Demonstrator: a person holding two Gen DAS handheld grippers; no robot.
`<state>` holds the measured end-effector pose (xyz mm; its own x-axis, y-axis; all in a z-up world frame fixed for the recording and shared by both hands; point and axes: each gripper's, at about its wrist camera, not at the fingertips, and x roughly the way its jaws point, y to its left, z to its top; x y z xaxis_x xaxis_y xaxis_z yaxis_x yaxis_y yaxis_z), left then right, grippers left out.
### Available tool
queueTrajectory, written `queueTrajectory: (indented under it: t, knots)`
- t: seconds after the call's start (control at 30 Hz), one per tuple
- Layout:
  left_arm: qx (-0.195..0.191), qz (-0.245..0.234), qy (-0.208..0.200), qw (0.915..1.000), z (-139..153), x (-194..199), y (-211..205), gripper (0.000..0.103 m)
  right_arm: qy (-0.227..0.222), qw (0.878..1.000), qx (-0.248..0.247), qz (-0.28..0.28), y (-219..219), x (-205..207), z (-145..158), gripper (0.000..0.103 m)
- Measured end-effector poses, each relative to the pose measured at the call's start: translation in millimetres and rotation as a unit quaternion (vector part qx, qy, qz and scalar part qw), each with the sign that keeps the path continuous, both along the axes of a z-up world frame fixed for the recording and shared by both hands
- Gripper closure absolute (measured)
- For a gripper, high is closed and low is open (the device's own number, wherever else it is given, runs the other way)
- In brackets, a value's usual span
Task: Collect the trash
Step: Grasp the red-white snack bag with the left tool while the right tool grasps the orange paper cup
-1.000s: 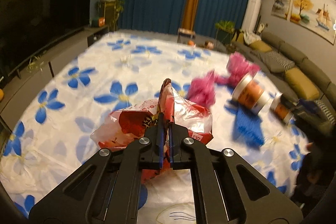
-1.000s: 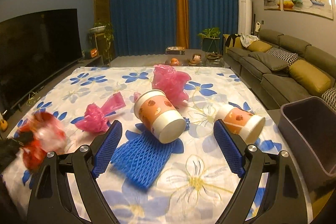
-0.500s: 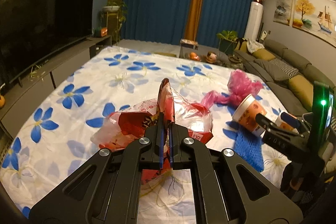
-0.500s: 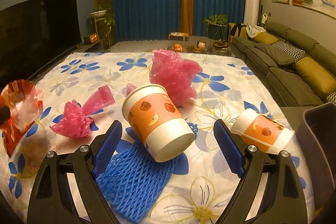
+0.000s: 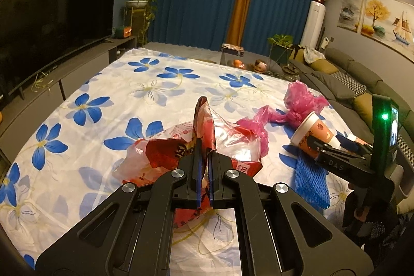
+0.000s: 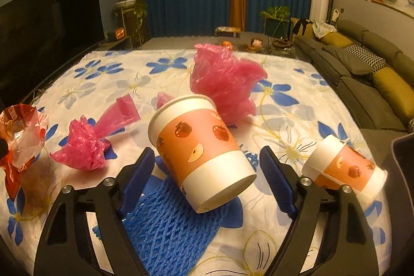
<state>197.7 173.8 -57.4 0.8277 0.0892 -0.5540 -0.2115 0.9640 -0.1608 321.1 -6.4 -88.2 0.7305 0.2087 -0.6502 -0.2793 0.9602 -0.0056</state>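
Observation:
My left gripper (image 5: 204, 148) is shut on a crumpled red and clear plastic bag (image 5: 165, 157), held just above the flowered tablecloth (image 5: 85, 107); the same bag (image 6: 20, 131) shows at the left edge of the right wrist view. An orange and white paper cup (image 6: 196, 136) lies on its side on a blue foam net (image 6: 165, 229). My right gripper (image 6: 207, 157) straddles this cup with its jaws closing; a gap shows on both sides between the pads and the cup. It appears as the right gripper (image 5: 333, 144) in the left wrist view.
A second orange cup (image 6: 344, 167) lies to the right, near a dark bin (image 6: 403, 172) at the table's edge. Two pink plastic bags (image 6: 225, 82) (image 6: 88, 144) lie behind and left of the cup. A sofa (image 6: 375, 84) runs along the right, a television (image 5: 51, 17) along the left.
My right gripper has come forward and down until the orange cup sits between its fingers, and the jaws have narrowed a little. The left gripper still holds the red bag, shifted slightly.

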Motion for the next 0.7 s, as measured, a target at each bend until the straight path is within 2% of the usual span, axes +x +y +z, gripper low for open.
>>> queueTrajectory:
  t: [0.2, 0.4, 0.7]
  knots:
    - [-0.002, -0.001, 0.003, 1.0, -2, 0, 0, 0.1, 0.009, 1.0, 0.01, 0.01, -1, 0, -3, 0.042]
    - [-0.004, -0.003, 0.002, 1.0, -2, 0, 0, 0.1, -0.007, 1.0, 0.017, 0.012, -6, -17, 1, 0.043]
    - [-0.007, -0.003, -0.007, 0.9999, -1, -2, 0, 0.1, -0.049, 0.998, 0.049, 0.003, -28, -66, 32, 0.043]
